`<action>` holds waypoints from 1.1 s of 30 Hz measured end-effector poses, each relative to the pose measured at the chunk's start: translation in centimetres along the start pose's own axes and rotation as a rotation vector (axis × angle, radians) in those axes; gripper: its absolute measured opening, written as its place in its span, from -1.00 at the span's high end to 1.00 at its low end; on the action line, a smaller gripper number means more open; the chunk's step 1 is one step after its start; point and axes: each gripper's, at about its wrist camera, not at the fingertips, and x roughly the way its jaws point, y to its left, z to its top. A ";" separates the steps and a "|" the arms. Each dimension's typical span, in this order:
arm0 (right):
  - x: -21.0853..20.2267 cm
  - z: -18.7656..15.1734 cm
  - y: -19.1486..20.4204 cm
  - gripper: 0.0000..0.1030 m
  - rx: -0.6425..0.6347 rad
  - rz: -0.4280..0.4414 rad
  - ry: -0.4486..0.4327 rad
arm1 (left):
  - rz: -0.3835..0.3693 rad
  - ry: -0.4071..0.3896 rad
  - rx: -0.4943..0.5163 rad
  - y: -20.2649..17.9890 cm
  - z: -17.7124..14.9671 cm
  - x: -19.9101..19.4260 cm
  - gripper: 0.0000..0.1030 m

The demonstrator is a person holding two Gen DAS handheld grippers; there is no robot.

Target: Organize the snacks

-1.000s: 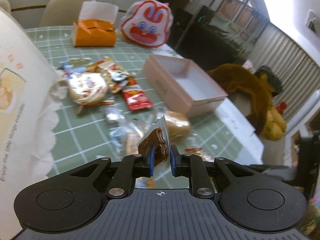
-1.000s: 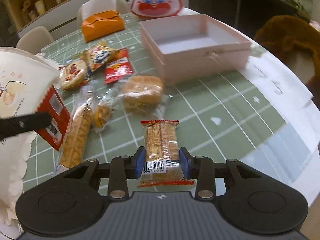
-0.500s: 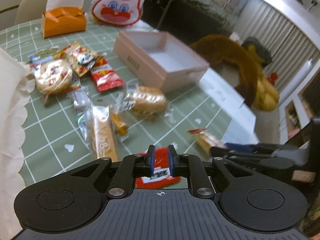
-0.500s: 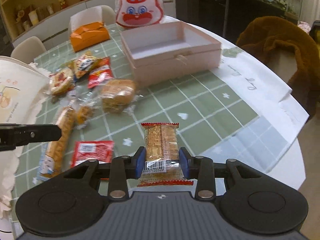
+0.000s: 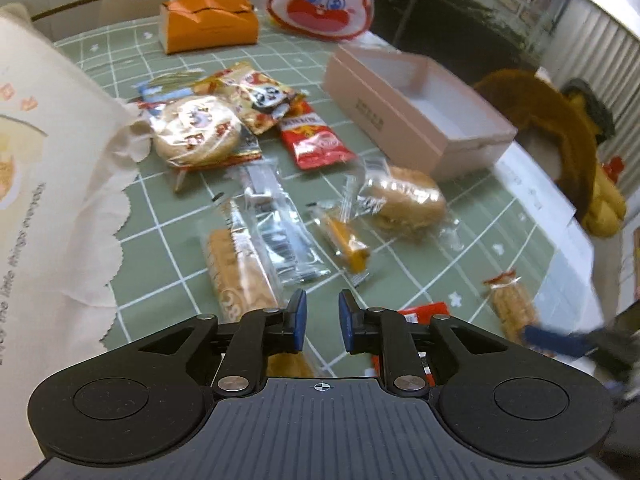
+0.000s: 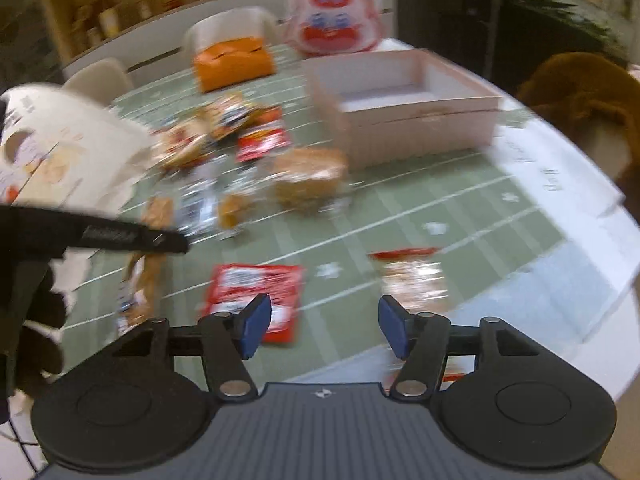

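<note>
Snacks lie scattered over the green checked table (image 5: 168,264), most in clear crinkled film. Your left gripper (image 5: 322,322) hangs above the near edge with its blue pads (image 5: 298,320) parted by a small gap and nothing between them. Just ahead of it lies a long biscuit stick (image 5: 236,272) in clear wrap, its near end hidden under the left finger. Beside that sit a silvery sachet (image 5: 276,236) and a small orange cake bar (image 5: 346,240). A round bun (image 5: 404,204), soft and domed, rests just short of the pink cardboard box (image 5: 416,120), which stands open, rectangular, with white walls inside. A flat glossy red packet (image 5: 314,140) lies left of the box. A second red packet (image 6: 256,292) lies flat under and behind your left fingers.

Your right gripper (image 6: 324,330) is spread wide and holds nothing. The cracker pack (image 6: 414,280), red-trimmed clear film over tan squares, lies on the table near its right edge, just ahead of your right pad, blurred in the right wrist view. From the left wrist view the same pack sits at the table's right edge, with a blue pad of your right gripper touching or just beside its near end; blur hides which. An orange tissue box (image 5: 208,26) sits toward the far edge.
</note>
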 end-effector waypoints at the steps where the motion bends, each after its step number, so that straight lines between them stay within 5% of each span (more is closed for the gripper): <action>1: 0.4 0.0 0.8 -0.17 -0.005 0.011 0.006 | -0.017 -0.010 -0.008 0.2 0.1 -0.6 0.59; 4: 1.8 0.0 3.1 -0.21 -0.014 0.026 0.013 | -0.035 -0.071 -0.034 1.0 0.5 -2.8 0.58; 8: 3.9 0.3 4.8 -0.27 -0.001 -0.014 0.034 | 0.030 -0.113 -0.108 2.6 0.5 -4.7 0.58; 12: 4.7 0.5 4.7 -0.36 0.032 -0.042 0.028 | 0.055 -0.056 -0.171 4.1 0.0 -4.2 0.58; 17: 4.8 0.0 5.2 -0.42 -0.016 -0.058 0.016 | 0.062 0.018 -0.126 2.8 -0.8 -2.2 0.56; 22: 4.8 -0.5 5.3 -0.49 -0.051 -0.076 0.003 | 0.105 0.024 -0.061 1.6 -1.0 -0.3 0.03; 25: 4.8 -0.6 5.3 -0.57 -0.049 -0.086 0.001 | 0.066 0.053 -0.099 2.2 -0.9 0.9 -0.09; 33: 5.2 -0.4 5.0 -0.74 -0.031 -0.099 0.015 | 0.024 0.042 -0.127 2.9 -1.0 0.6 0.21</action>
